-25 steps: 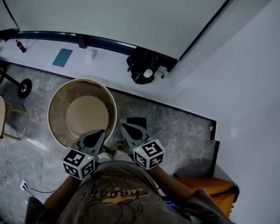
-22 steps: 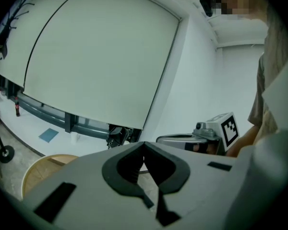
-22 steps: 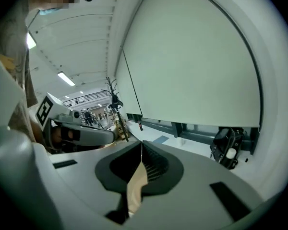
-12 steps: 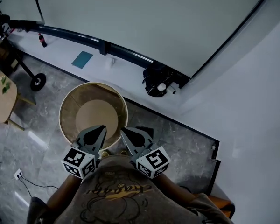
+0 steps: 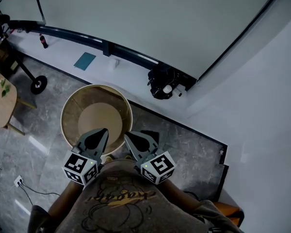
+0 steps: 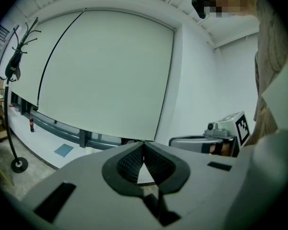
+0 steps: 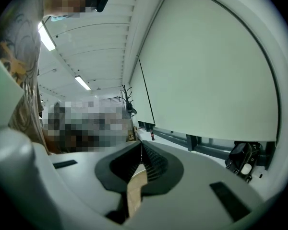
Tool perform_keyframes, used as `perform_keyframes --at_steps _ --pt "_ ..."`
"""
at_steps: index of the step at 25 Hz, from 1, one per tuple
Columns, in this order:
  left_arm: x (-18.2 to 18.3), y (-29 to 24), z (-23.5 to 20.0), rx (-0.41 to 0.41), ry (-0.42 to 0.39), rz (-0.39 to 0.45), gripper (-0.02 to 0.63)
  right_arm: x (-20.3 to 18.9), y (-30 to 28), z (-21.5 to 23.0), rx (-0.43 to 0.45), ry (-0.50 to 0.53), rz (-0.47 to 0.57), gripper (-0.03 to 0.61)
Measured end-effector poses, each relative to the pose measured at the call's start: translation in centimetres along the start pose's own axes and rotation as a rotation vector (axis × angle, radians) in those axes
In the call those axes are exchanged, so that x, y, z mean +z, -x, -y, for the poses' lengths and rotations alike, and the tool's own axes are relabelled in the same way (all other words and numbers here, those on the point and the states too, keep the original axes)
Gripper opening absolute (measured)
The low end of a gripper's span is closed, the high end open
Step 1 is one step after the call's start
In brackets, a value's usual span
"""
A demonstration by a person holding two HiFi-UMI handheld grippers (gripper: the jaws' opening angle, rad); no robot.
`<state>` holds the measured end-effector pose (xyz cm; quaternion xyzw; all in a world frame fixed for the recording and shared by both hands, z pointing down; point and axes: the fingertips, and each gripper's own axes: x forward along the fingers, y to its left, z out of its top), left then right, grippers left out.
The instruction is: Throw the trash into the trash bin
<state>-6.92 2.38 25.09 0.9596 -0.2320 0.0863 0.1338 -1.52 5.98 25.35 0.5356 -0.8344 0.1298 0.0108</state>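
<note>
We log the left gripper (image 5: 99, 134) and right gripper (image 5: 131, 138) closed and empty, trash bin (image 5: 66, 111) just below their tips; no trash spotted, which fits pre-pickup or post-drop.

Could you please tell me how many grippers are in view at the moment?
2. The left gripper shows over the near rim of the round bin in the head view; the right gripper is close beside the left one. None seem hidden.

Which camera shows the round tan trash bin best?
Head view: the round tan trash bin shows from above, rim and inside. The left gripper view misses it; the right gripper view shows only a tan sliver between its jaws, possibly it.
</note>
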Motion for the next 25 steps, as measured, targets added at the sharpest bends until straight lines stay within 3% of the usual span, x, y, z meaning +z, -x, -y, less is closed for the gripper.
perform_keyframes --at_steps 25 --pt "-1.0 0.3 -0.8 -0.012 0.012 -0.021 0.014 -0.1 -1.6 -0.4 0.0 0.012 -0.01 0.02"
